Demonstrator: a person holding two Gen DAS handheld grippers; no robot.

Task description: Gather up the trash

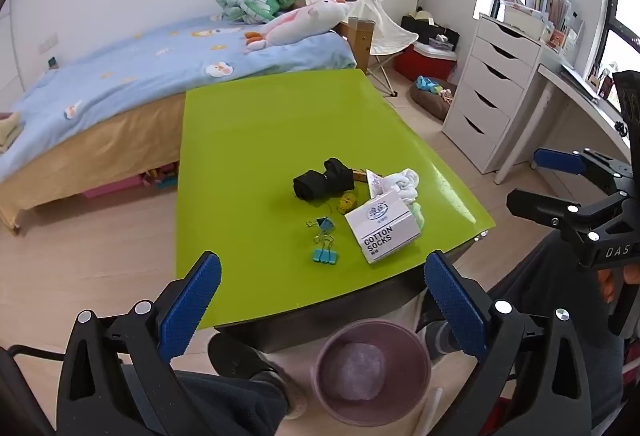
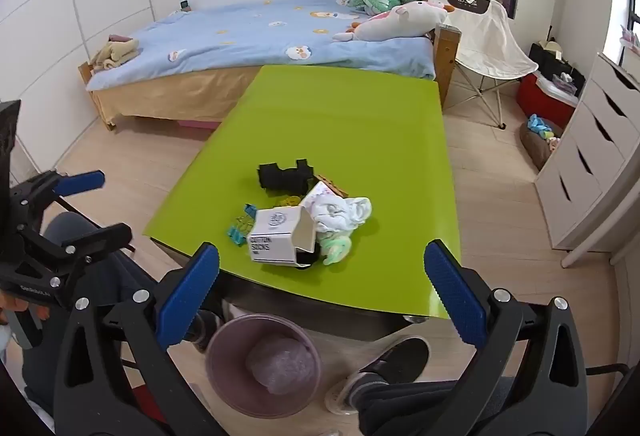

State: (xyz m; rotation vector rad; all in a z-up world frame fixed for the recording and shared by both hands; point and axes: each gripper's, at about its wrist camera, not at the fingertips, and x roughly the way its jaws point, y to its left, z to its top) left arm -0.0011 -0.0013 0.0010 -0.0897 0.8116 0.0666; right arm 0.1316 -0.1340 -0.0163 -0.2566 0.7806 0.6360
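A green table [image 1: 260, 139] [image 2: 340, 123] holds a small pile near its front edge. It has a white "COTTON SOCKS" box [image 1: 382, 232] [image 2: 276, 240], white and pale green socks [image 1: 406, 185] [image 2: 340, 213], a black folded cloth [image 1: 322, 180] [image 2: 284, 175], blue binder clips [image 1: 324, 256] [image 2: 240, 230] and a yellow tangle [image 1: 347, 201]. A purple bin [image 1: 370, 372] [image 2: 264, 366] stands on the floor below the edge. My left gripper [image 1: 322, 300] and right gripper [image 2: 322, 296] are both open and empty, above the bin, short of the pile.
A bed [image 1: 120, 83] with plush toys lies behind the table. A folding chair [image 2: 488, 35] and white drawers [image 1: 488, 91] stand to the right. The person's shoe [image 2: 384, 368] is beside the bin.
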